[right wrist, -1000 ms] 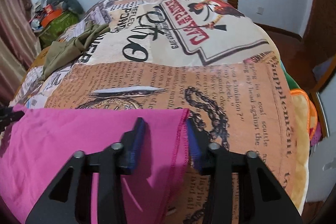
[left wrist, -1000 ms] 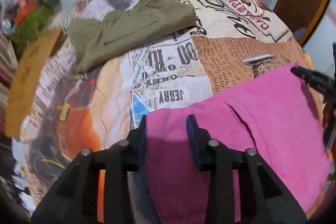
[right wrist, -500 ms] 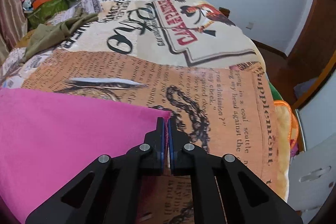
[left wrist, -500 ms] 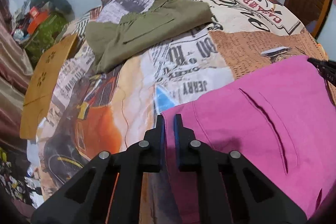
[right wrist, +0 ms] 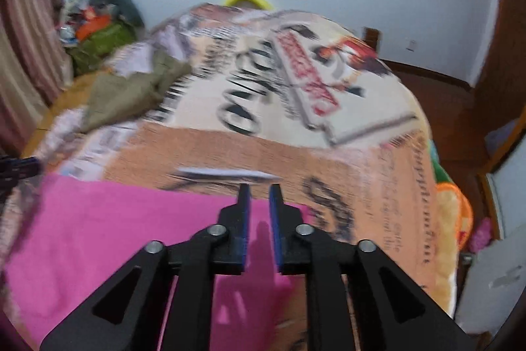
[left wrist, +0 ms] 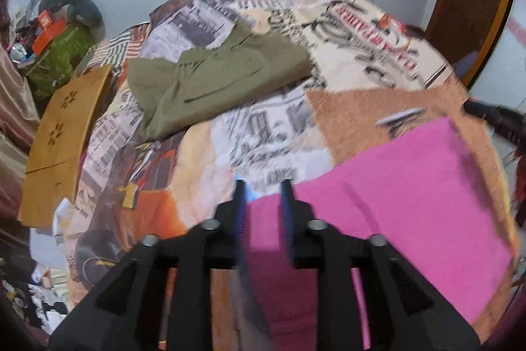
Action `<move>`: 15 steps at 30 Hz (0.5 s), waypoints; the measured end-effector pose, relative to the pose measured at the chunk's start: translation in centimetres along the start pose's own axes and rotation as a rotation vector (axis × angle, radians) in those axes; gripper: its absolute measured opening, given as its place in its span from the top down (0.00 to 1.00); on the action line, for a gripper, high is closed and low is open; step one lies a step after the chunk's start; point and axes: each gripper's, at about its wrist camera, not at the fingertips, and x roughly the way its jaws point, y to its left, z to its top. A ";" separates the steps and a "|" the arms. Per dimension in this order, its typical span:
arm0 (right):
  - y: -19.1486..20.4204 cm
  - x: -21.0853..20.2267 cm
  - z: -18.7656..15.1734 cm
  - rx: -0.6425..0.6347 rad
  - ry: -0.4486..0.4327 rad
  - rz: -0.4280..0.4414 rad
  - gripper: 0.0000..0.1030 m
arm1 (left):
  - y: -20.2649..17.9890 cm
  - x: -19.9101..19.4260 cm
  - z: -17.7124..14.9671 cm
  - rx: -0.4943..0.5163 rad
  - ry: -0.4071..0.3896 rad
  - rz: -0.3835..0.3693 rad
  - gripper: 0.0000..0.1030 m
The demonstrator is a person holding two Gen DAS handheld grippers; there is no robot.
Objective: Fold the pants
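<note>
Lying crosswise: pink pants (left wrist: 411, 203), both claws apart.

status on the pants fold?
Done: the pink pants lie flat as a folded rectangle on the bedspread. In hand: nothing; the left tool and right tool are both open above its edge. Left: possibly another fold; the olive pants look crumpled.

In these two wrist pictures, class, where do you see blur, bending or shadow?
Left wrist view: motion blur smears the bedspread print, the pink pants look soft, and the fisheye bulges the bed. Right wrist view: blur is stronger across the lettering, while the right gripper stays fairly sharp and casts a shadow on the pink cloth.
</note>
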 end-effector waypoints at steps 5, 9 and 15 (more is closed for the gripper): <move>4.8 0.1 0.0 -0.091 0.022 0.117 0.62 | -2.3 0.4 1.0 0.027 0.007 -0.041 0.59; 7.7 2.7 -0.9 -0.137 0.125 0.181 0.62 | -4.2 3.3 0.1 0.084 0.103 -0.056 0.59; 8.5 6.0 -3.6 -0.146 0.275 0.199 0.62 | -4.2 4.6 -1.5 0.121 0.137 -0.048 0.58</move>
